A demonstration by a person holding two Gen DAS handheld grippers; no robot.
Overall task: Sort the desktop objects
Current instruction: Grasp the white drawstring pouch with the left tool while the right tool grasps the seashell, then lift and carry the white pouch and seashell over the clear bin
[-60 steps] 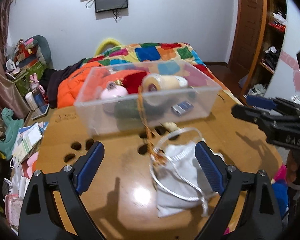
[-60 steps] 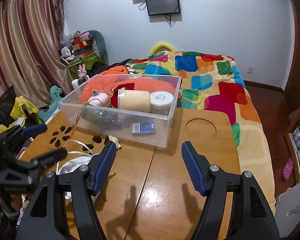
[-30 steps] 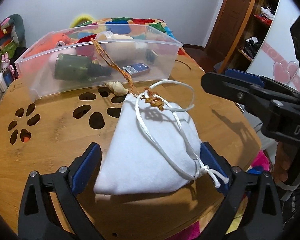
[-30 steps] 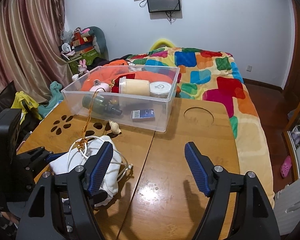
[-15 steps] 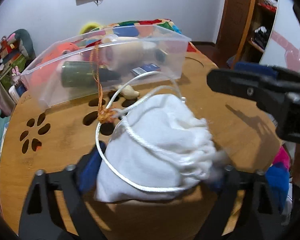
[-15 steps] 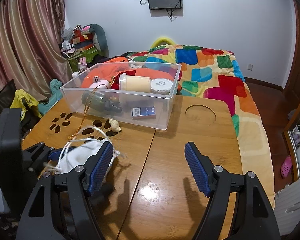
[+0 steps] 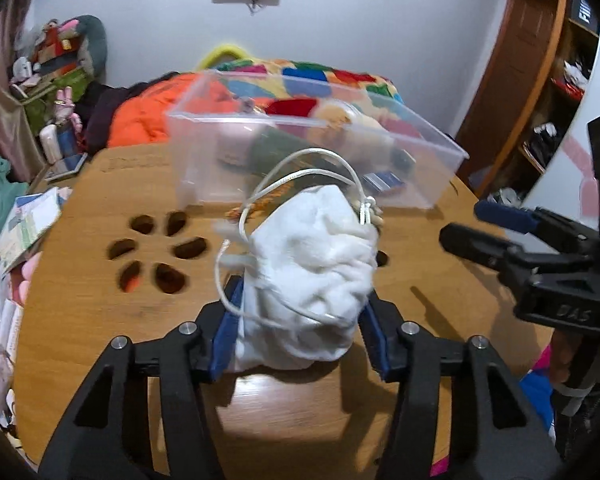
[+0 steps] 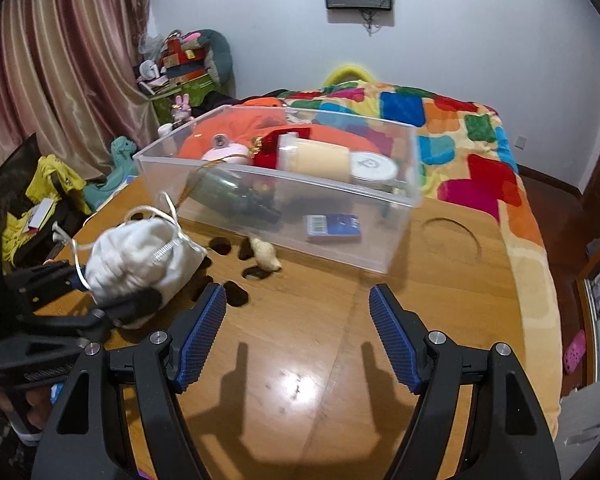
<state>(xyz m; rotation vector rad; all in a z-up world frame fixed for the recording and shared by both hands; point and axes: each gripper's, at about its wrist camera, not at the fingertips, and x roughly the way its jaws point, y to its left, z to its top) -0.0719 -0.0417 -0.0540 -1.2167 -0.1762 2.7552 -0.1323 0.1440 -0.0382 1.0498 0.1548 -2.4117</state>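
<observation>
Left wrist view: the left tool [image 7: 300, 322] is clamped on the white drawstring pouch [image 7: 312, 276], blue pads pressing its lower sides, and the pouch looks lifted off the table [image 7: 84, 304], on the near side of the clear bin [image 7: 428, 184]. White cord loops stand up from it, with an orange tassel tangled just behind. The bin is blurred, but a dark green bottle and a blue card pack show inside. The right tool [image 7: 496, 228] sits to the bin's right, apart from everything.

Right wrist view: the right tool [image 8: 296, 328] is spread wide and empty, hovering over bare wood in front of the bin [image 8: 396, 248]. Inside the bin: green bottle [image 8: 228, 196], blue card pack [image 8: 332, 226], a cream jar [image 8: 314, 158], a white round tin [image 8: 374, 168], a pink item [image 8: 226, 152]. A small shell [image 8: 265, 256] lies on the table just in front of the bin's wall. The pouch [image 8: 140, 260] hangs in the left tool [image 8: 96, 298], left of the bin.

Progress, I'd say: most pieces are binned; pouch in transit, shell remaining.
</observation>
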